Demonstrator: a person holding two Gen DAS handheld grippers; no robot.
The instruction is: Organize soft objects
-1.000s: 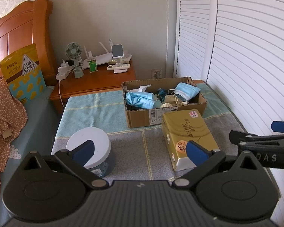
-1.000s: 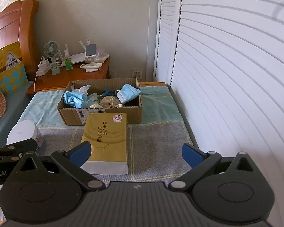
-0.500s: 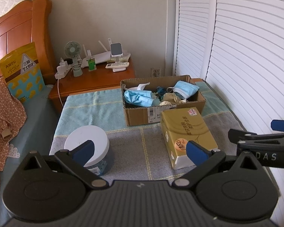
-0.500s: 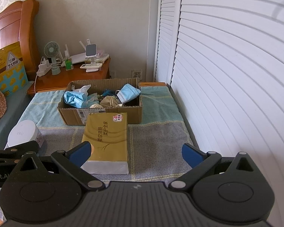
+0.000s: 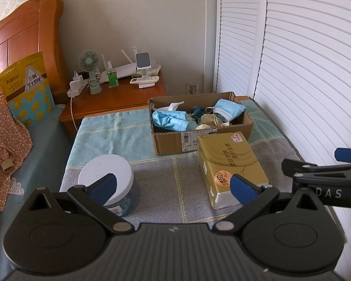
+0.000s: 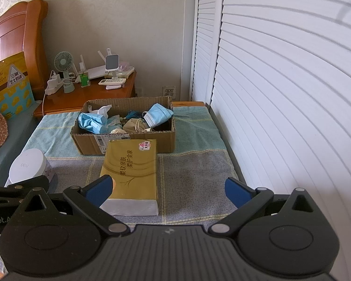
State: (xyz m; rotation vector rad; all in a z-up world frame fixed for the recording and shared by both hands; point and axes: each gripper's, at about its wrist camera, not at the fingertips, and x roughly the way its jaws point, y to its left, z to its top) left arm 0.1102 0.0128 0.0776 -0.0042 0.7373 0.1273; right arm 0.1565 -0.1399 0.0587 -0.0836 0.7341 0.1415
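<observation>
A cardboard box (image 5: 170, 144) (image 6: 166, 140) stands on the towel-covered table, holding blue face masks (image 5: 169, 120) (image 6: 158, 114), a white tissue and beige cloth pieces. In front of it lies a gold tissue pack (image 5: 231, 164) (image 6: 131, 171). A white-lidded round container (image 5: 105, 175) (image 6: 27, 166) sits at the near left. My left gripper (image 5: 173, 186) hangs open above the near table, empty. My right gripper (image 6: 168, 188) is open and empty too, to the right of the tissue pack; its side shows at the right edge of the left wrist view.
White louvred doors (image 6: 280, 93) run along the right side. A wooden nightstand (image 5: 117, 93) behind the table carries a small fan, a router and a remote. A bed with a wooden headboard (image 5: 23, 42), a yellow snack bag and a spotted garment lies at the left.
Both views have pulled slightly back and up from the table; the box and tissue pack sit a little lower and farther. Both grippers stay open and empty.
</observation>
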